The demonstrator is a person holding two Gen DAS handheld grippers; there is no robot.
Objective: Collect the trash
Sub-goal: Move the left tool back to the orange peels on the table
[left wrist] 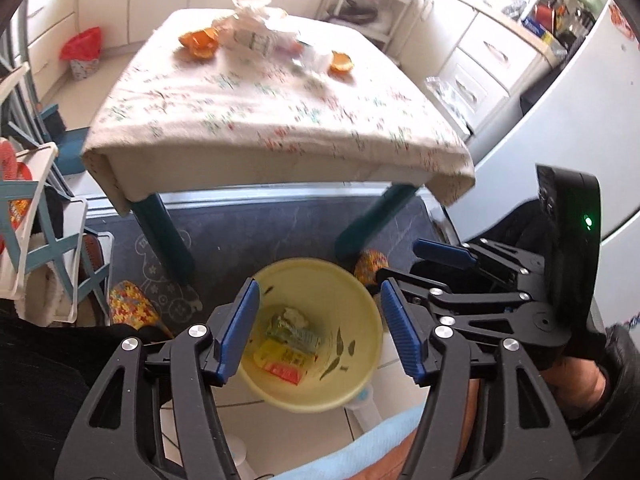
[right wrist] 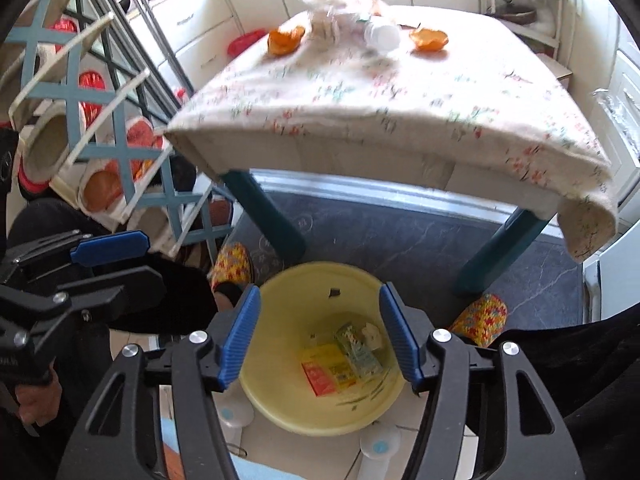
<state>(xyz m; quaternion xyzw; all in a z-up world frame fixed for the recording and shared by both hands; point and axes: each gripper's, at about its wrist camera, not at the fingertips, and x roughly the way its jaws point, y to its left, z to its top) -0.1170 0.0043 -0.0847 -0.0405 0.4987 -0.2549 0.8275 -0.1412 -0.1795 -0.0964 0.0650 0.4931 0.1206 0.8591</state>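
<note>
A yellow bin (left wrist: 360,360) (right wrist: 288,396) stands on the floor in front of the table, with a green carton (left wrist: 294,330) (right wrist: 358,350) and a yellow-red packet (left wrist: 282,362) (right wrist: 328,368) inside. My left gripper (left wrist: 320,332) is open and empty above the bin. My right gripper (right wrist: 320,332) is open and empty above it too, and shows at the right of the left wrist view (left wrist: 444,258). On the table (left wrist: 280,112) (right wrist: 400,100) lie orange peels (left wrist: 200,42) (left wrist: 341,63) (right wrist: 285,40) (right wrist: 430,38), a crumpled wrapper (left wrist: 256,28) (right wrist: 330,12) and a white cup (right wrist: 382,36).
A shoe rack (right wrist: 80,120) with slippers stands at the left. Feet in patterned slippers (left wrist: 128,306) (right wrist: 480,320) flank the bin on a dark mat (right wrist: 400,232). A red-lined bin (left wrist: 82,54) is at the far left. Cabinets and a fridge (left wrist: 580,128) are at the right.
</note>
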